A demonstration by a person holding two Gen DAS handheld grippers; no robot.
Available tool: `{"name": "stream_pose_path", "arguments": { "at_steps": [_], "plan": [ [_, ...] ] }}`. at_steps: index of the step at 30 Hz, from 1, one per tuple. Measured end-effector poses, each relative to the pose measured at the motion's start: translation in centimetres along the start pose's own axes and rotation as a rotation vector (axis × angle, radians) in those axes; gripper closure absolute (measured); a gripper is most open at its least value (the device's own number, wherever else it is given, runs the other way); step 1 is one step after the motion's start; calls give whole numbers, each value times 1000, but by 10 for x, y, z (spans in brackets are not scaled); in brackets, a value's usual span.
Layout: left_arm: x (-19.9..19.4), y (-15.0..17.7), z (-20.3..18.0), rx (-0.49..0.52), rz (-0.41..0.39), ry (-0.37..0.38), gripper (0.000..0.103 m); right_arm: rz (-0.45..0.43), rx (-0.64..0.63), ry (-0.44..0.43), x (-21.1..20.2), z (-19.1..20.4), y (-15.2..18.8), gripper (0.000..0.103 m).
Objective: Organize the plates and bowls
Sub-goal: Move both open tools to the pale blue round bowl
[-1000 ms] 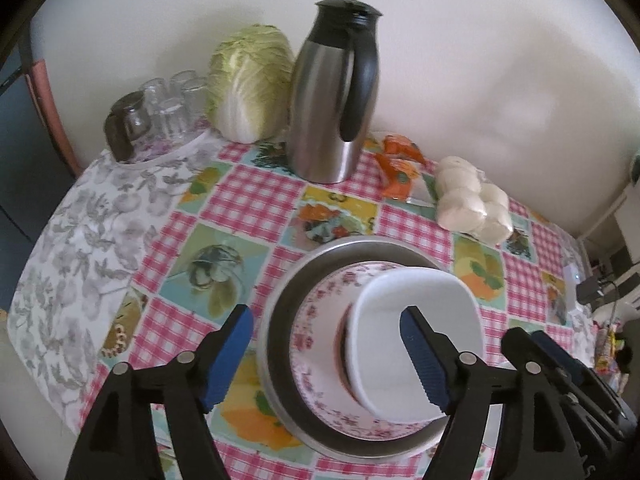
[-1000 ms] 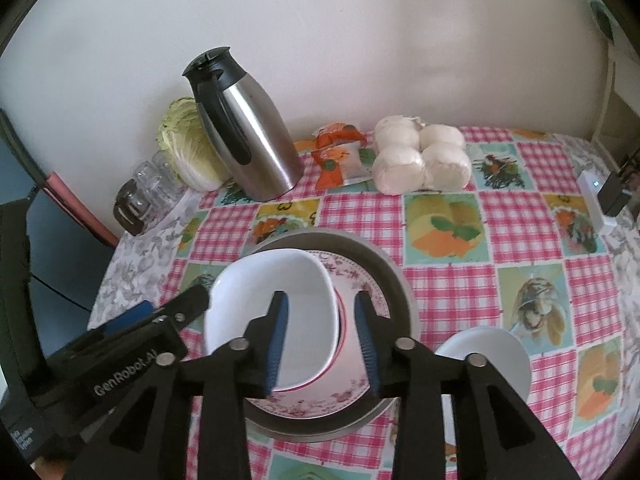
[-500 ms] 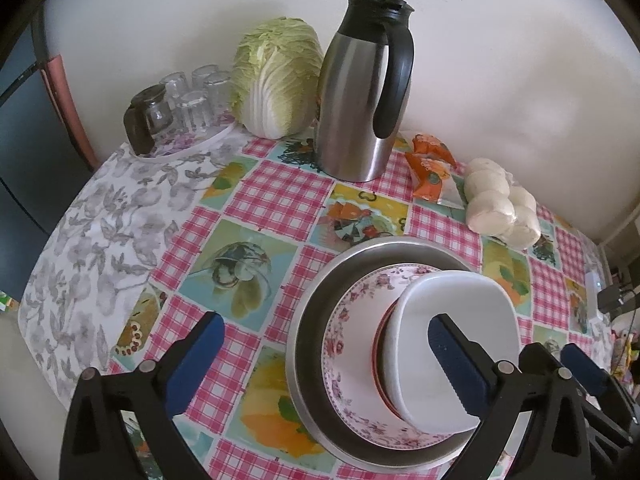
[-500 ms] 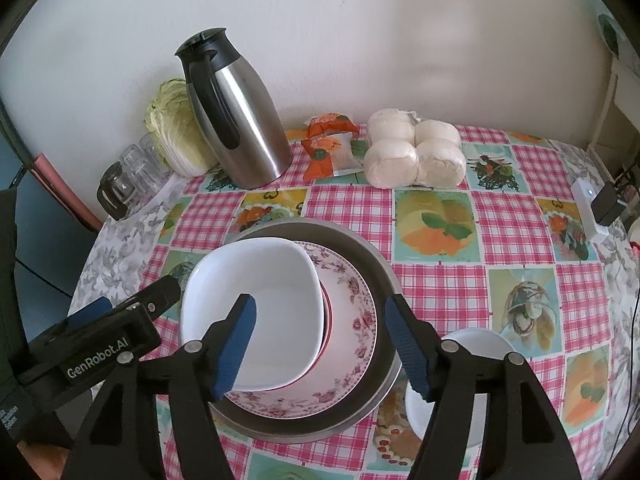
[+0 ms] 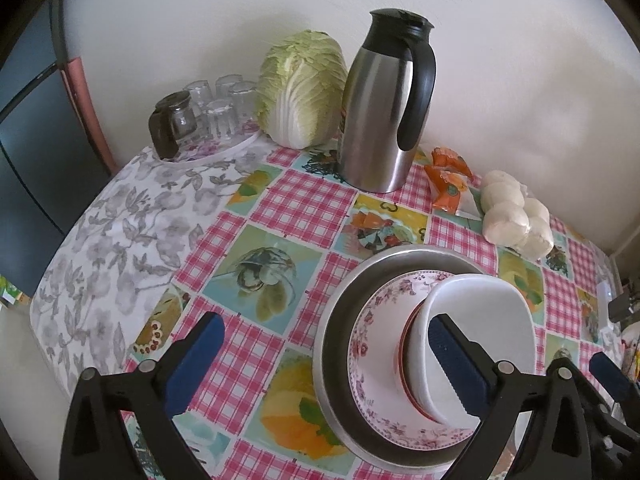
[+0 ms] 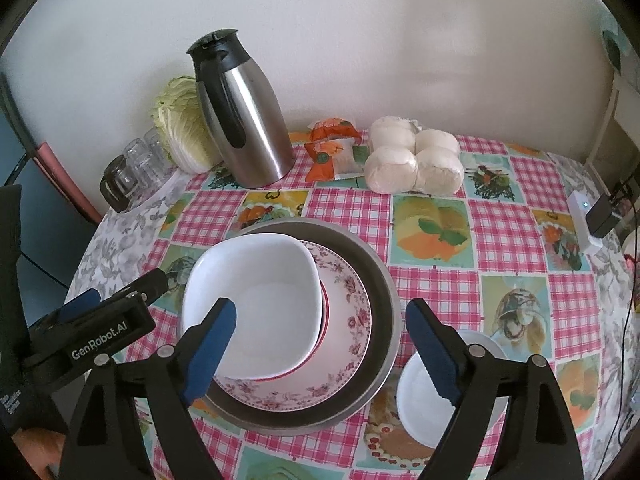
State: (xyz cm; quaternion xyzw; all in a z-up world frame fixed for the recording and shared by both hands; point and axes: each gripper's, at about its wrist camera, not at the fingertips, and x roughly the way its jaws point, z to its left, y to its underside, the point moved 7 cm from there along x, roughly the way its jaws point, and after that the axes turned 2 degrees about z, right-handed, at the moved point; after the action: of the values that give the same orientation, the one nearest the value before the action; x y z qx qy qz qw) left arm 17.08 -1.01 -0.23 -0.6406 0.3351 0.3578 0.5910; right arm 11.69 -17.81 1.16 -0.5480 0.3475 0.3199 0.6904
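A white square bowl [image 6: 256, 300] sits on a red-rimmed dish, on a floral plate [image 6: 344, 320], inside a wide metal pan [image 6: 380, 280]. The same stack shows in the left wrist view, with the bowl [image 5: 480, 320], floral plate [image 5: 372, 344] and pan [image 5: 332, 340]. My right gripper [image 6: 320, 352] is open and empty just above the stack's near edge. A small white bowl [image 6: 424, 400] lies on the table behind its right finger. My left gripper [image 5: 324, 360] is open and empty, left of the stack.
A steel thermos jug [image 6: 244, 116], a cabbage [image 5: 300, 88], glasses on a tray [image 5: 208, 116], an orange packet [image 6: 332, 152] and bagged white buns [image 6: 412, 160] stand along the wall. A white adapter and cables [image 6: 588, 224] lie at the right table edge.
My right gripper opened, let go of the white bowl on the stack and drew back. My left gripper opened wider and moved left and back.
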Motion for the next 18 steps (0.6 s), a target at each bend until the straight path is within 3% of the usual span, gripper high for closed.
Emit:
{"name": "stream_pose_path", "arguments": {
  "at_steps": [8, 18],
  "plan": [
    [-12, 12, -8, 28, -18, 10, 0, -44, -1, 22, -24, -11, 6, 15],
    [-26, 26, -12, -33, -40, 106, 0, -126, -33, 47, -44, -23, 29, 15]
  ]
}}
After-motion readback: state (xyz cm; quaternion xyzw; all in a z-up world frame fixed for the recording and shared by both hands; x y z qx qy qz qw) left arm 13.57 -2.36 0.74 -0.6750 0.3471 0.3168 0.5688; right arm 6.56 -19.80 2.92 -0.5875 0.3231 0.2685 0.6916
